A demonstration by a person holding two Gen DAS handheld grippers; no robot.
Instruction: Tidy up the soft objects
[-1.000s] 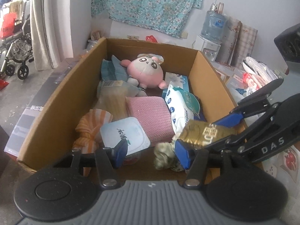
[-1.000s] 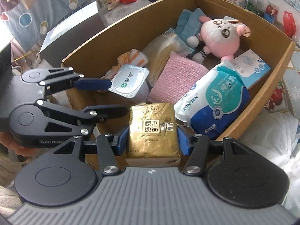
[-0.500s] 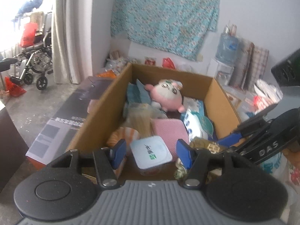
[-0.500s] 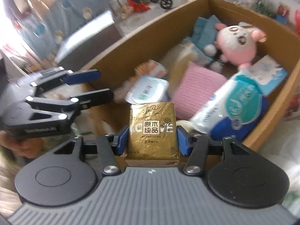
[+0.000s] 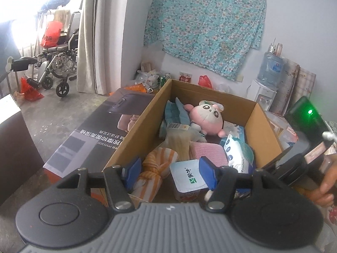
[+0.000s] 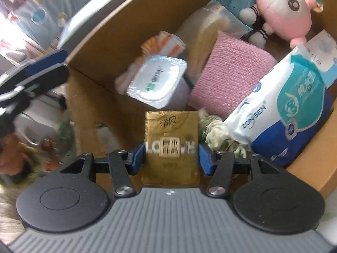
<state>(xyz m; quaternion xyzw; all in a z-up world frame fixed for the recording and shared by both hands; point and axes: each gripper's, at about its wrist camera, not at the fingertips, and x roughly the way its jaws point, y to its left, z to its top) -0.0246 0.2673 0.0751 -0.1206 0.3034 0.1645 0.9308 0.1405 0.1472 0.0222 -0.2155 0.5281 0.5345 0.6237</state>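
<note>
A cardboard box (image 5: 134, 135) (image 6: 99, 42) holds a pink plush toy (image 5: 205, 119) (image 6: 284, 10), a pink knitted cloth (image 5: 207, 151) (image 6: 229, 78), a white and blue ZONSEN pack (image 5: 239, 155) (image 6: 290, 107), an orange striped cloth (image 5: 154, 168) (image 6: 164, 42), a white lidded cup (image 5: 185, 176) (image 6: 158, 80) and a green crumpled cloth (image 6: 219, 132). My right gripper (image 6: 171, 155) is shut on a gold tissue pack (image 6: 171, 145) over the box's near corner. My left gripper (image 5: 169, 171) is open and empty, raised before the box's near edge.
A long dark printed carton (image 5: 101, 132) lies left of the box. A wheelchair (image 5: 56, 63) stands at the far left. A water dispenser (image 5: 266, 84) stands behind the box. The right gripper's body with a green light (image 5: 307, 122) is at the right.
My left gripper has pulled back and risen away from the box. My right gripper, still holding the gold tissue pack, has moved forward and lower into the box's near corner.
</note>
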